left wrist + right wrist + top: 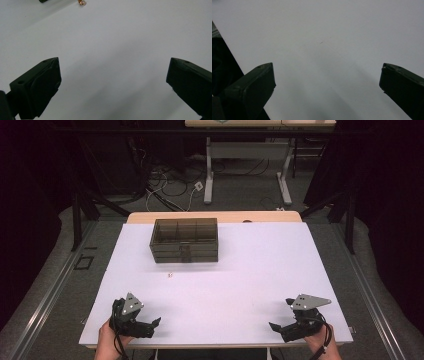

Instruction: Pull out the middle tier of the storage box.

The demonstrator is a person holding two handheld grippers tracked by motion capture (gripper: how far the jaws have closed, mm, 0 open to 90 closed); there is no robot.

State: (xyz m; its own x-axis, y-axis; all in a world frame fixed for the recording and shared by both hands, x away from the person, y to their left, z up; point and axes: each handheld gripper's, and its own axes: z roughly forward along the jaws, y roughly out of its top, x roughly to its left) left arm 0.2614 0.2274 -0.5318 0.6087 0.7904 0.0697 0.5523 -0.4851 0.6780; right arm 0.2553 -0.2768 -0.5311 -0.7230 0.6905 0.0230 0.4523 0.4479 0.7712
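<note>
Resting at the near corners of the white bench [225, 285], left tool [156, 324] and right tool [274, 327] stood wide, empty, well short of the far dark box [184, 240].

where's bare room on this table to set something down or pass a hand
Bare room spans the white table between the left gripper and right gripper, both open and empty, and right of the drawer box. It is tighter just before the box, where a small trinket lies.
</note>
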